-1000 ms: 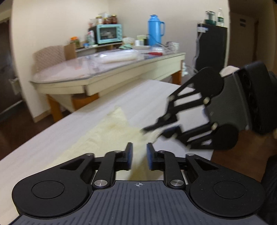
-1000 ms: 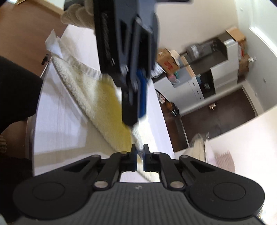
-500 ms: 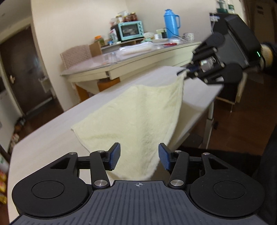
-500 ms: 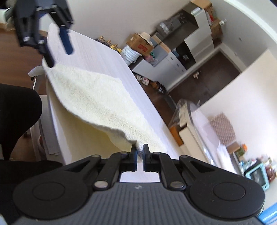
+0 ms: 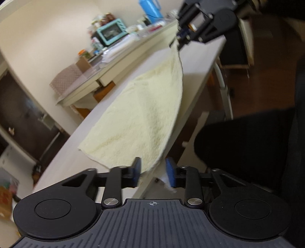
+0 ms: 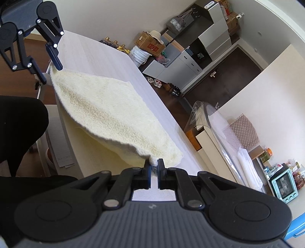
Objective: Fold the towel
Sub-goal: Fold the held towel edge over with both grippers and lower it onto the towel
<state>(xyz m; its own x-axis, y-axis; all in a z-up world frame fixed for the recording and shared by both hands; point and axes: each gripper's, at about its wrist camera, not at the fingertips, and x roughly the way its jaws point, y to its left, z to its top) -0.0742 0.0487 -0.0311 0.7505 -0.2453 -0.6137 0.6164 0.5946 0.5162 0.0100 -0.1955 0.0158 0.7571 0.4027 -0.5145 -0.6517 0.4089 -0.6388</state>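
A pale yellow towel (image 5: 144, 114) lies partly on the white table (image 5: 63, 162), with its near edge lifted off the table front. My right gripper (image 6: 154, 166) is shut on one near corner of the towel (image 6: 106, 114). In the left wrist view that gripper (image 5: 179, 40) holds the corner up at the top. My left gripper (image 5: 153, 171) straddles the other near corner. Its jaws are closing, and a gap still shows beside the cloth. The right wrist view shows it (image 6: 50, 72) at the upper left.
A person's dark-clothed leg (image 5: 247, 148) sits just off the table's front edge. Behind stands a glass-topped table (image 5: 91, 76) with a teal oven (image 5: 111, 34) and a blue flask (image 5: 151, 9). Cabinets and boxes (image 6: 150, 45) line the far wall beyond the white table (image 6: 99, 57).
The left gripper swung out to the towel's free near corner, opened wide, then narrowed around it. The right gripper drew away with its corner, spreading the towel between the two.
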